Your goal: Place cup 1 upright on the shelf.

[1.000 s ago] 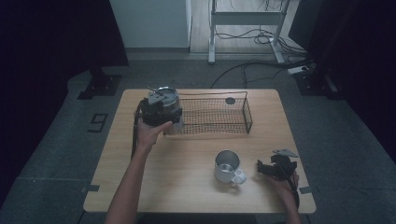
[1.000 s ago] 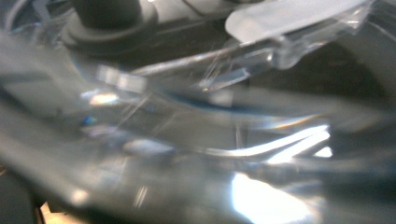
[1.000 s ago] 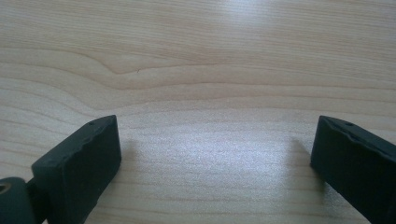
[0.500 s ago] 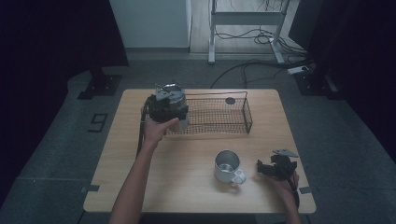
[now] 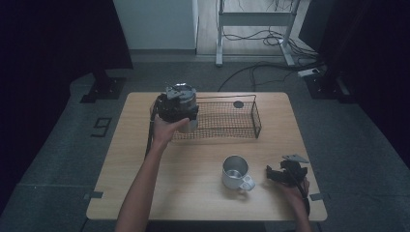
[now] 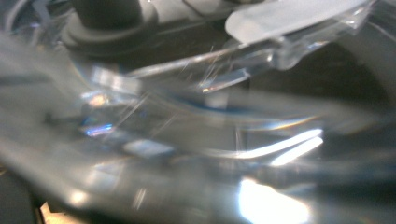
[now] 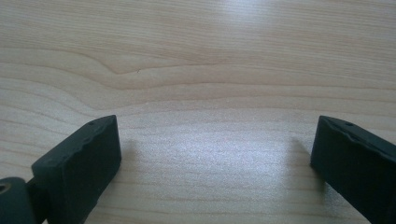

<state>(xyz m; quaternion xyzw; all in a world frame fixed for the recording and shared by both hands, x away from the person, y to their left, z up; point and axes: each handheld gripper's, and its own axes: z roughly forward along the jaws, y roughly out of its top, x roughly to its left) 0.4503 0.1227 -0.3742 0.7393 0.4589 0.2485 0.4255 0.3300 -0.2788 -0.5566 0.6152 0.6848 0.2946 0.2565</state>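
Observation:
My left gripper (image 5: 177, 103) is held up over the left end of a black wire basket (image 5: 241, 126), shut on a shiny silvery cup (image 5: 190, 115). In the left gripper view that cup (image 6: 196, 140) is a close blur of gleaming surface that hides the jaws. A steel mug (image 5: 235, 170) with a handle stands upright on the wooden table (image 5: 183, 193), front centre. Just right of the mug, my right gripper (image 5: 273, 174) rests low on the table. The right gripper view shows this gripper (image 7: 215, 140) open, with bare wood between its jaws.
A small dark round thing (image 5: 238, 104) lies at the basket's far side. The basket takes up the back middle of the table. Dark stands, a metal frame and cables sit on the floor beyond the table's far edge.
My left gripper has carried the shiny cup a little to the right, further over the basket's left end. The right gripper and the mug have stayed put.

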